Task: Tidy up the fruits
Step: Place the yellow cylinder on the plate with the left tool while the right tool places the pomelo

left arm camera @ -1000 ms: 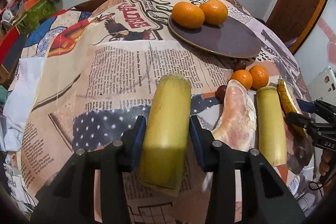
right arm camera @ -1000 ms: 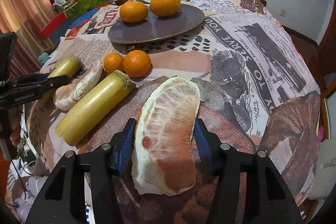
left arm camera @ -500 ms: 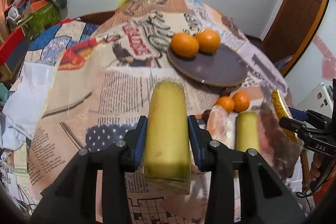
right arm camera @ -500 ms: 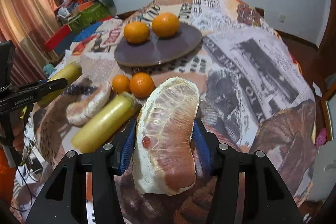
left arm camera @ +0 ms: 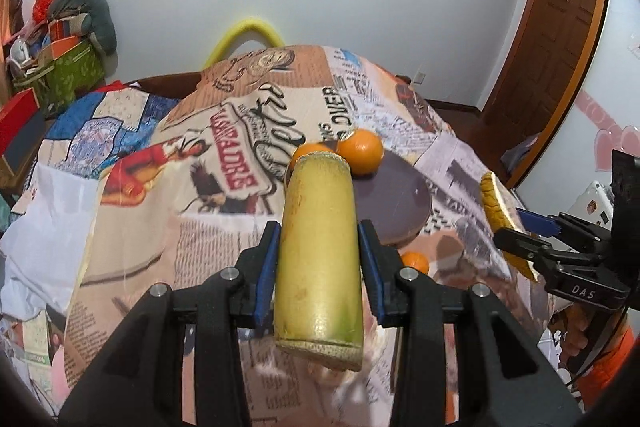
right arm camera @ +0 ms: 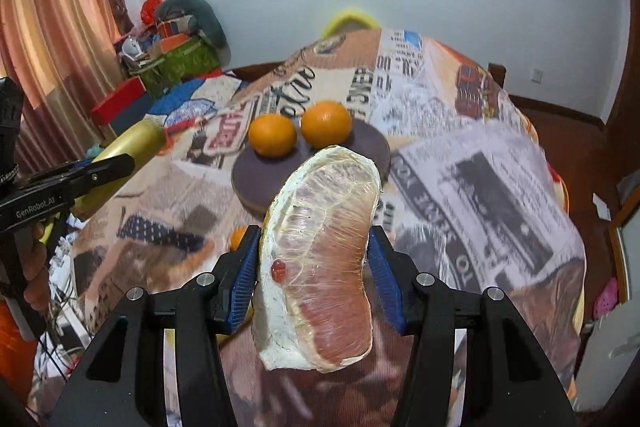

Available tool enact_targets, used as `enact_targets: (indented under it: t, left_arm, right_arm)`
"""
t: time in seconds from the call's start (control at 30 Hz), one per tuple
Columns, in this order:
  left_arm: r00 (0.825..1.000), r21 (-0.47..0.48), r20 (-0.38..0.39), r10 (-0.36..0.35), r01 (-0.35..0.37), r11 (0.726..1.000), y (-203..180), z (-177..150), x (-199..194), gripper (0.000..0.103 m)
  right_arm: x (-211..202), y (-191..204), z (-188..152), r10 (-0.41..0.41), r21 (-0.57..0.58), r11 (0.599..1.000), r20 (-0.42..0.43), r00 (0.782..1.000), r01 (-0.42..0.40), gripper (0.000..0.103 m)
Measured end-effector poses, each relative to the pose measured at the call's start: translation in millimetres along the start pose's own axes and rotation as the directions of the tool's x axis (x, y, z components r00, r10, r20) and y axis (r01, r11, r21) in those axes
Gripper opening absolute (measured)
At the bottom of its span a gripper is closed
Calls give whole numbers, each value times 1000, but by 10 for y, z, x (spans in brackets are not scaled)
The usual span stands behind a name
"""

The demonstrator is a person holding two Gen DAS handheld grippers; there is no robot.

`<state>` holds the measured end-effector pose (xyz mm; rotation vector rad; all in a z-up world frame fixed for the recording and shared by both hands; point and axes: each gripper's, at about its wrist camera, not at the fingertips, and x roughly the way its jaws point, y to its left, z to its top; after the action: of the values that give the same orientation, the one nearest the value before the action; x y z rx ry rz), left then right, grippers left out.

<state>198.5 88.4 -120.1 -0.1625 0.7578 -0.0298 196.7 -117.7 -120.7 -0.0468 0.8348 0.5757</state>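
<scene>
The left gripper (left arm camera: pixel 318 259) is clenched on a yellow-green cane section (left arm camera: pixel 318 247), its blue fingers (left arm camera: pixel 267 267) pressed against both flanks, and the piece is held up off the bench (left arm camera: pixel 200 227) with its far end pointing toward the dark plate (left arm camera: pixel 400 199). The right gripper (right arm camera: pixel 316 267) grasps a wrapped pomelo wedge (right arm camera: pixel 320 247) the same way, also aloft, with the plate (right arm camera: pixel 256 183) just beyond its tip. Two oranges (right arm camera: pixel 298 133) sit side by side on the far part of that plate; a smaller orange (left arm camera: pixel 415 261) lies on the printed cloth near the plate's front edge.

Both pieces look headed for the plate, so the step in hand is judged to be a carry and a set-down. To do it well, bring one piece in at a time; the two grippers are close, and the plate's free area is the near half only. Lower the cane section along its length onto the bare plate, in front of the oranges and clear of them (a round piece will likely roll if dropped from height, so let it touch before the fingers let go). The wedge is soft under its film: keep the squeeze light, lay its flat cut side down, and place it beside the cane and not across it. Watch the plate's rim, since weight landing at the edge could tip it.
</scene>
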Motion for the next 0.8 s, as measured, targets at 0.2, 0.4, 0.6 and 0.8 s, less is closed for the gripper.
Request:
enact_targets:
  t: [0.2,0.4,0.6,0.8]
  left_arm:
    - [1000,14,20,-8,8,1000,-75,197,164,38]
    - [1000,15,10,-16,16,1000,-118,345,450,38]
    - [1000,18,-13,-25,25,1000,-133,437,779,38]
    - [998,12,-35,-54,54,998,-132,527,1085,38]
  right_arm:
    - [105,-34,201,-2,-11,1000,30,1000,2,50]
    - [256,-105,364,-2,-16,1000,42,999,2,50]
    - [447,-200,516,3,-25,1000,45,999,-2,50]
    - [653,-276,604,0,-38,999,31,1000,1,50]
